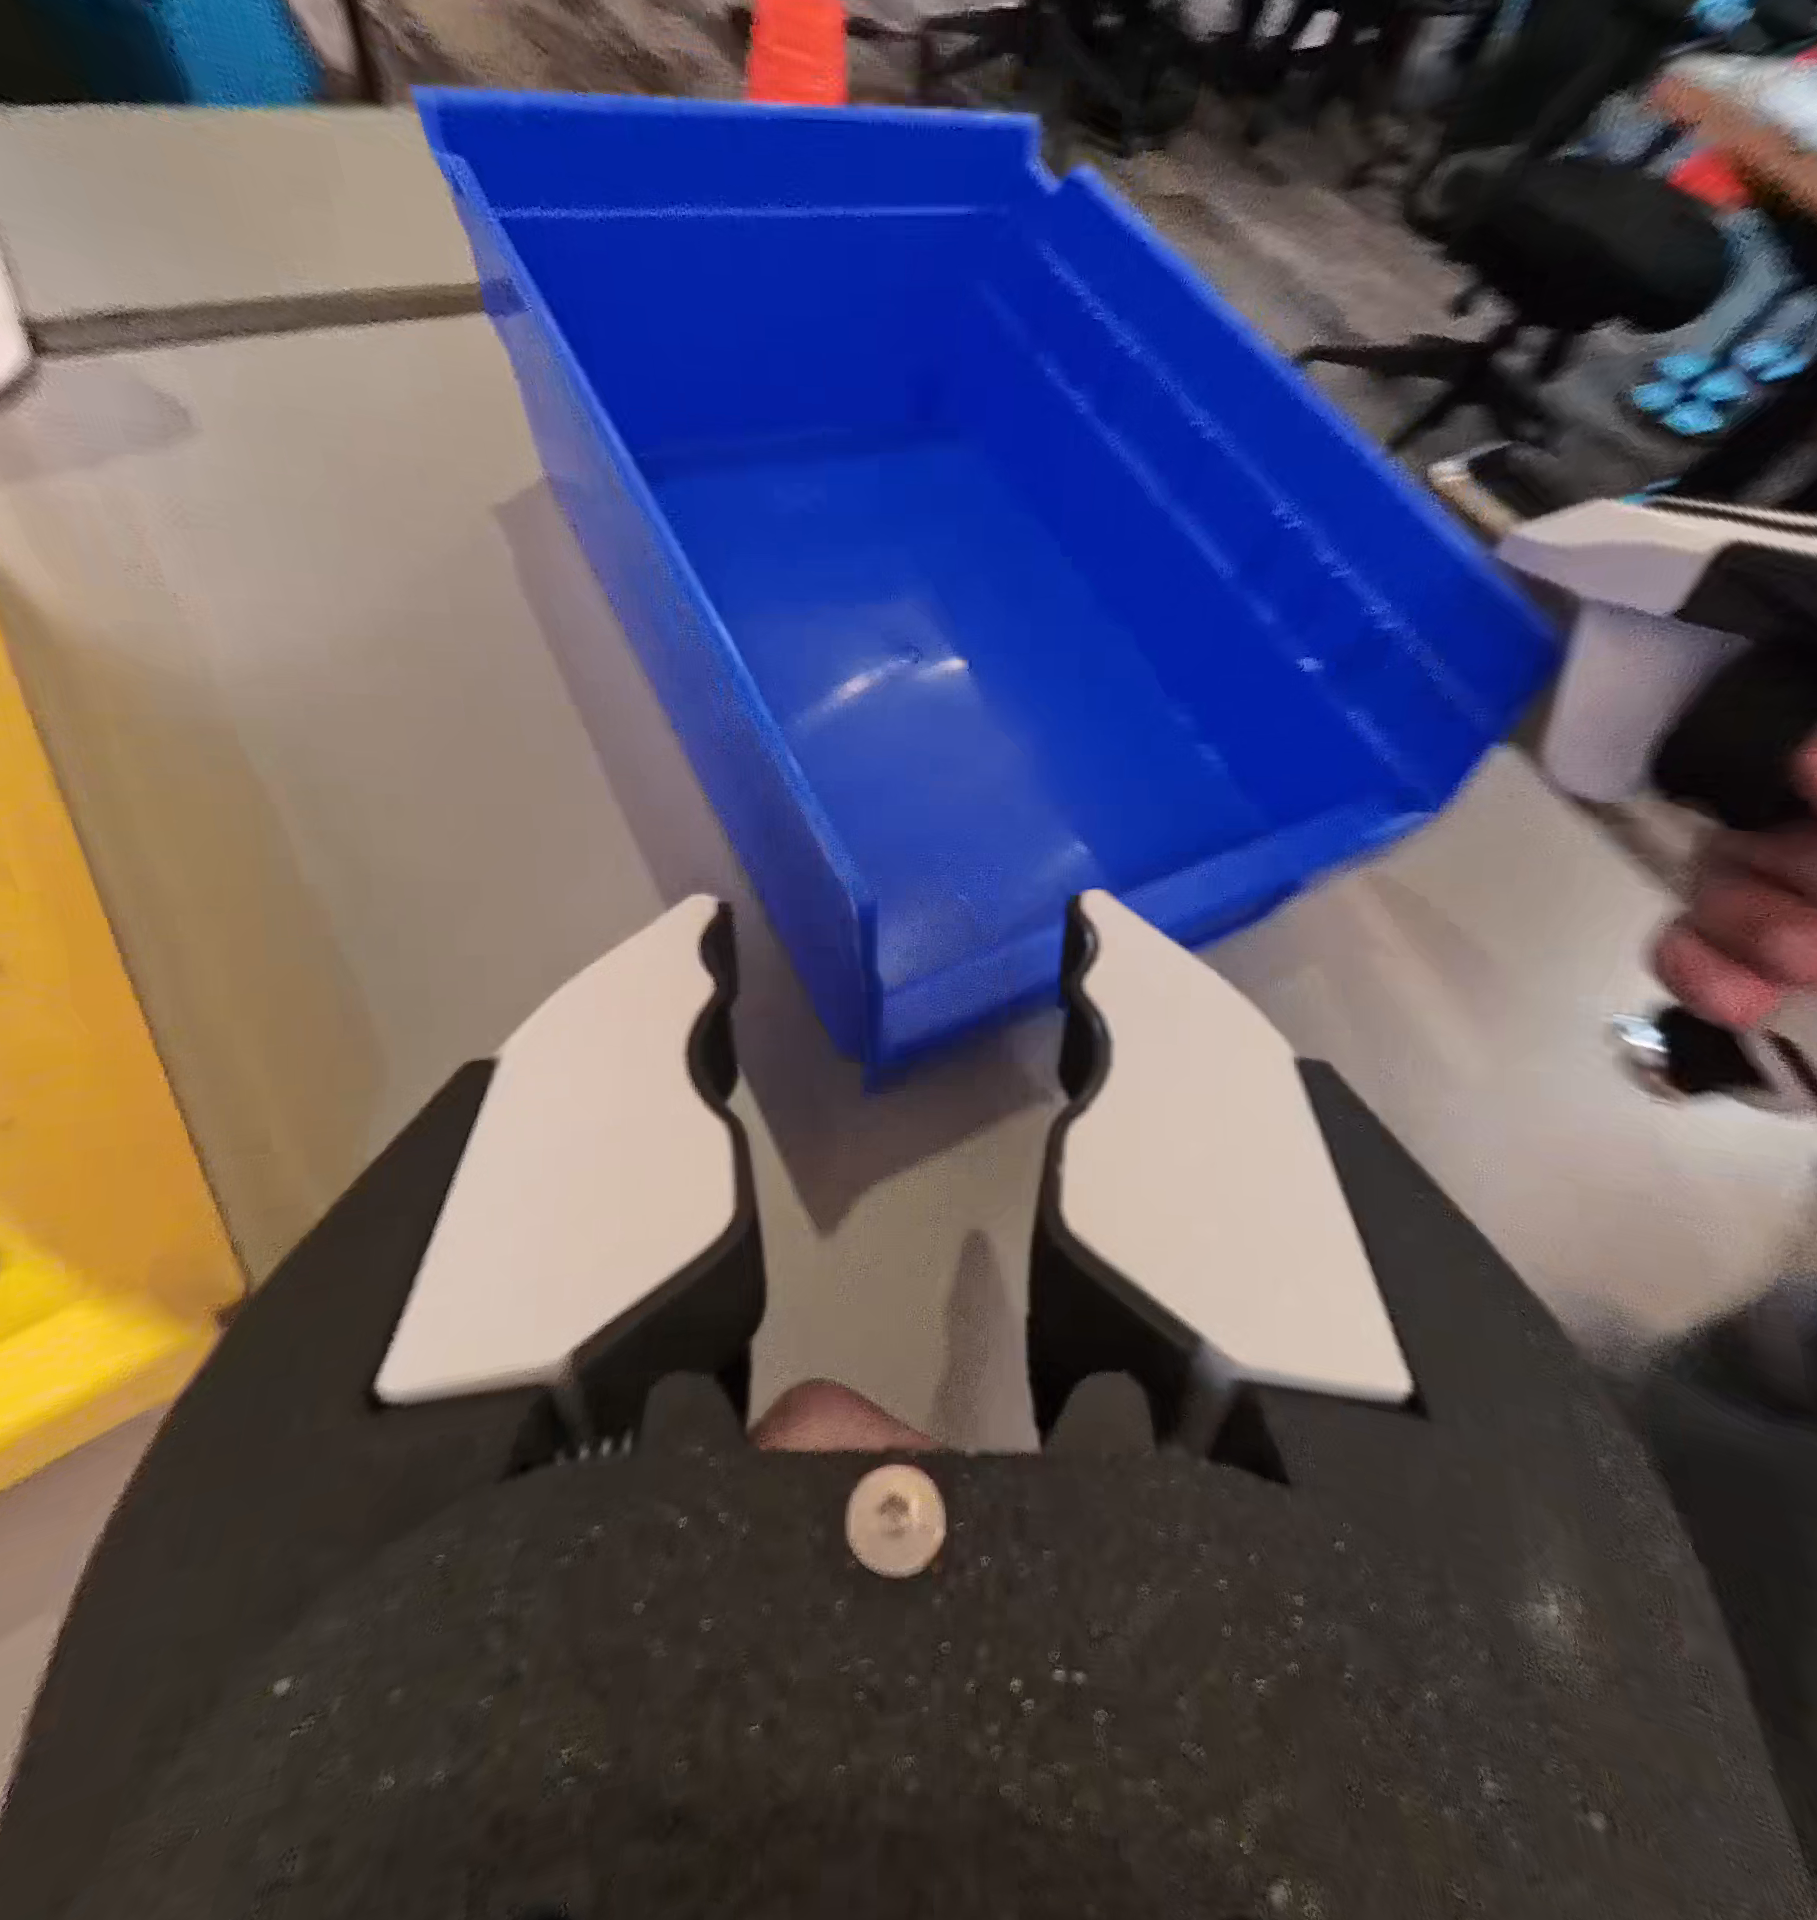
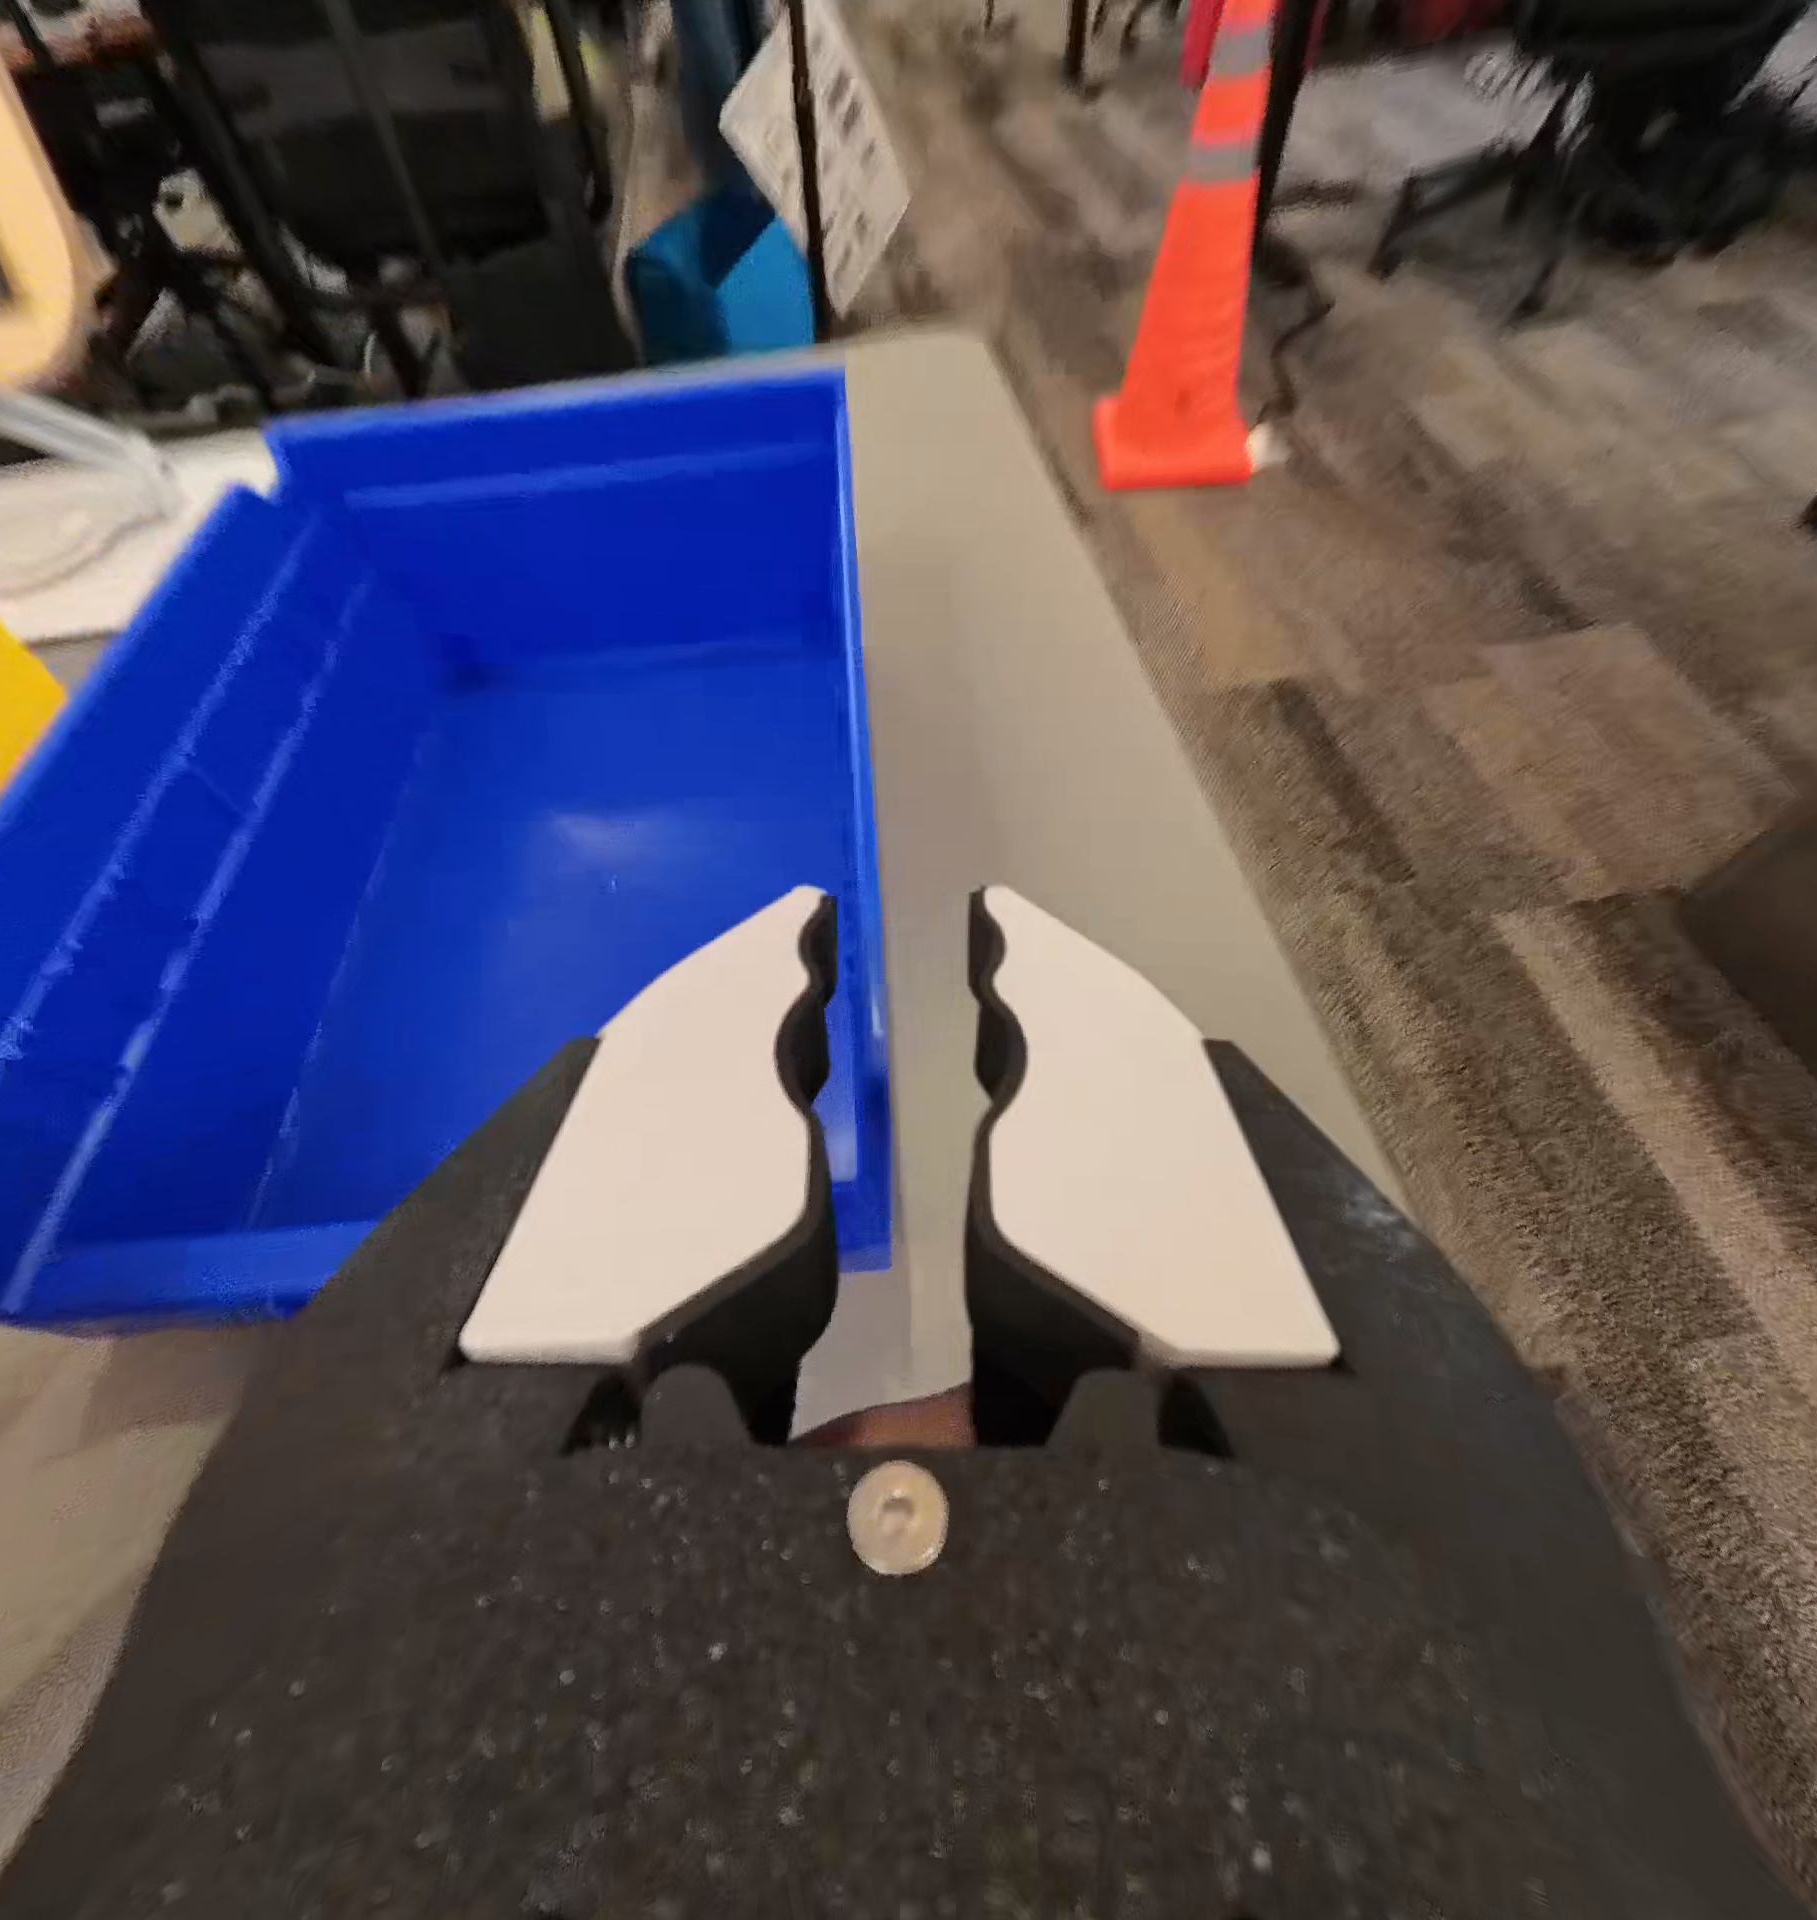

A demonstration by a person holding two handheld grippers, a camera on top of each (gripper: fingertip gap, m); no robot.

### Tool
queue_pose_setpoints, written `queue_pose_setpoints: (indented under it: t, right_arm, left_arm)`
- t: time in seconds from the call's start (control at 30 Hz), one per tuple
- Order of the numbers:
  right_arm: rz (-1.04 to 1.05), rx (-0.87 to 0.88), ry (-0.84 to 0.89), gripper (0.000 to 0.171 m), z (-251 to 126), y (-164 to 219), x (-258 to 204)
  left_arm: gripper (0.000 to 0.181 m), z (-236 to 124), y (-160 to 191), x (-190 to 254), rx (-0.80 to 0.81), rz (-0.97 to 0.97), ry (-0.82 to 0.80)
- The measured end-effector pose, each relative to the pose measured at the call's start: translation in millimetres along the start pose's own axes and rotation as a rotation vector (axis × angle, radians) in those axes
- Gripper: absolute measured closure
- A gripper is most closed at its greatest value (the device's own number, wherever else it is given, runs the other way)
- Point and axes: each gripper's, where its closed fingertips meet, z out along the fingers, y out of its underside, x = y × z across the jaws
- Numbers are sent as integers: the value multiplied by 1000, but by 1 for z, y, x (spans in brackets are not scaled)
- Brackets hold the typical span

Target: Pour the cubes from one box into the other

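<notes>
An orange traffic cone [image 2: 1190, 312] stands on grey carpet [image 2: 1506, 727] beyond the table [image 2: 987, 644]

blue box [image 1: 945, 540]: glossy smooth plastic | table [image 1: 291, 644]: matt grey | floor [image 2: 1506, 727]: rough carpet

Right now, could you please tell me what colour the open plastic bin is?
Bright blue; the open plastic bin shows best in the left wrist view.

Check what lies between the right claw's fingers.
The blue box's right wall, with grey table beside it, lies inside the right claw, seen in the right wrist view.
</notes>
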Motion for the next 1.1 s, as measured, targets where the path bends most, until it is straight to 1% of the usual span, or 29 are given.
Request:
queue_pose_setpoints:
  t: [0.03, 0.07, 0.1, 0.2, 0.3, 0.33, 0.37, 0.43, 0.47, 0.5, 0.53, 0.6, 0.63, 0.67, 0.7, 0.73, 0.77, 0.8, 0.87, 0.93, 0.97, 1.03, 1.1]
  right_arm:
    - [-22, 51, 13, 146, -10, -15, -3]
    - [-52, 96, 4, 145, -19, -29, -11]
    - [-82, 134, -29, 144, -28, -41, -25]
    - [-134, 182, -185, 140, -48, -59, -92]
    - [-141, 187, -393, 138, -57, -48, -186]
    - [-119, 181, -429, 132, -56, -38, -215]
    - [-96, 169, -443, 121, -52, -26, -242]
    - [-116, 105, -491, 116, -44, 10, -295]
    - [-138, 71, -479, 112, -39, 27, -313]
    - [-169, 45, -448, 112, -33, 41, -325]
    - [-196, 25, -411, 112, -26, 53, -334]
    - [-221, -25, -350, 112, -12, 72, -345]
    - [-226, -51, -311, 115, -5, 79, -345]
    - [-224, -66, -272, 122, 2, 83, -344]
    - [-224, -67, -234, 132, 10, 86, -342]
    - [-219, -61, -174, 146, 17, 86, -336]
    - [-214, -56, -155, 162, 21, 85, -335]
    - [-204, -50, -137, 165, 23, 84, -333]
    - [-186, -42, -167, 169, 18, 82, -338]
    - [-181, -15, -129, 169, 6, 78, -346]
    - [-170, 14, -122, 169, -1, 74, -354]
    - [-132, 42, -136, 169, -12, 69, -374]
    - [-147, 90, -142, 169, -21, 62, -402]
  left_arm:
    - [118, -19, -7, -1, 14, -27, 50]
    - [118, -41, -17, -7, 54, -26, 74]
    - [118, -64, -28, -18, 103, 3, 56]
    - [119, -132, -48, -83, 217, 121, -133]
    - [120, -183, -37, -172, 243, 93, -336]
    - [120, -195, -28, -204, 243, 63, -407]
    - [121, -203, -16, -231, 241, 17, -457]
    - [124, -206, 7, -262, 239, -86, -449]
    - [124, -201, 17, -270, 211, -86, -440]
    - [121, -195, 26, -278, 168, -70, -459]
    - [118, -188, 32, -282, 136, -58, -464]
    - [124, -172, 40, -283, 109, -49, -434]
    - [129, -163, 44, -285, 91, -55, -423]
    - [133, -153, 46, -284, 69, -63, -397]
    - [146, -143, 47, -283, 55, -64, -364]
    - [151, -135, 46, -286, 45, -55, -368]
    - [165, -133, 45, -292, 38, -25, -401]
    - [174, -131, 43, -296, 36, 14, -411]
    - [176, -134, 42, -302, 44, 15, -419]
    - [177, -145, 37, -306, 63, 25, -444]
    - [178, -153, 32, -310, 79, 43, -462]
    - [178, -173, 24, -321, 111, 3, -461]
    - [179, -198, 20, -340, 140, -3, -500]
